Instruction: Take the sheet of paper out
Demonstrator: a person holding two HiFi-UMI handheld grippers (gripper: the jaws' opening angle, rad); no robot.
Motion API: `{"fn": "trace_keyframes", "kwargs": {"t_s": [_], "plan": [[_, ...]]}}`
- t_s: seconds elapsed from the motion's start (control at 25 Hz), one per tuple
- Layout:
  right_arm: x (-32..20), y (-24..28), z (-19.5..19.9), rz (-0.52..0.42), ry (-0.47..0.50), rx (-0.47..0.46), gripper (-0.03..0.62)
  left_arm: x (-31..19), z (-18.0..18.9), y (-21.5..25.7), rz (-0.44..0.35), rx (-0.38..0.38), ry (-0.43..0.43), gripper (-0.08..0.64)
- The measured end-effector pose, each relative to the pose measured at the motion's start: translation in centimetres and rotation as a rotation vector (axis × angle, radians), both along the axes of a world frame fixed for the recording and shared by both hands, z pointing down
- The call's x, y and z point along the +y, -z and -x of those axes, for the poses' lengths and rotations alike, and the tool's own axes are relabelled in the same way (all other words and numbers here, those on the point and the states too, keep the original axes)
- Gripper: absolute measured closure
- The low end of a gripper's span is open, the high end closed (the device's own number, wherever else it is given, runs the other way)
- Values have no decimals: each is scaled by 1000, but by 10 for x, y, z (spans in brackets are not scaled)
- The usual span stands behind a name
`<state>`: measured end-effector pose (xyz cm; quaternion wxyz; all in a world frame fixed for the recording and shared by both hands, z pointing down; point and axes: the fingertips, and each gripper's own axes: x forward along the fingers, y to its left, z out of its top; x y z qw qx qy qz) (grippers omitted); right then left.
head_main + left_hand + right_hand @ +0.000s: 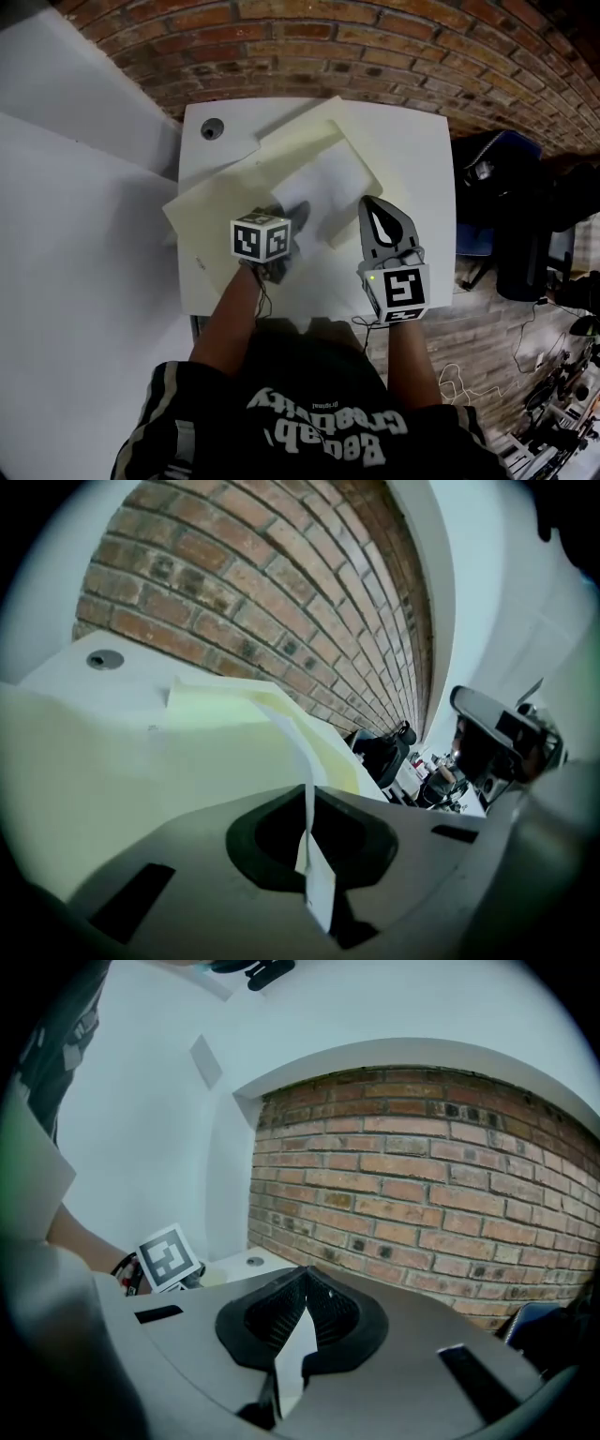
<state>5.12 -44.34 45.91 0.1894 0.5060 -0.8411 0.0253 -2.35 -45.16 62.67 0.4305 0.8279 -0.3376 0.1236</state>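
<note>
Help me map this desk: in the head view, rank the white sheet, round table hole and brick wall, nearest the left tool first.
1. White sheet: pinched in the left tool.
2. Round hole: far-left corner of the table.
3. Brick wall: beyond the table.

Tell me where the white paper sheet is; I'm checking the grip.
Head view, mid-table: the white paper sheet lies over the pale yellow folder, its near edge pinched by the left gripper.

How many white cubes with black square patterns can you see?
2: one white patterned cube over the cream paper envelope; the other right of it, at the white table's front edge. None seems hidden.
</note>
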Motion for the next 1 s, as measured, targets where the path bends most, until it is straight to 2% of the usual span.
{"fn": "trace_keyframes", "kwargs": {"t_s": [0.44,1.0], "plan": [[8,10,-11,-19,37,-22,598,19,5,39,-155,-190,15,560],[20,27,-29,-64,107,-73,598,40,2,106,-333,-345,93,560]]}}
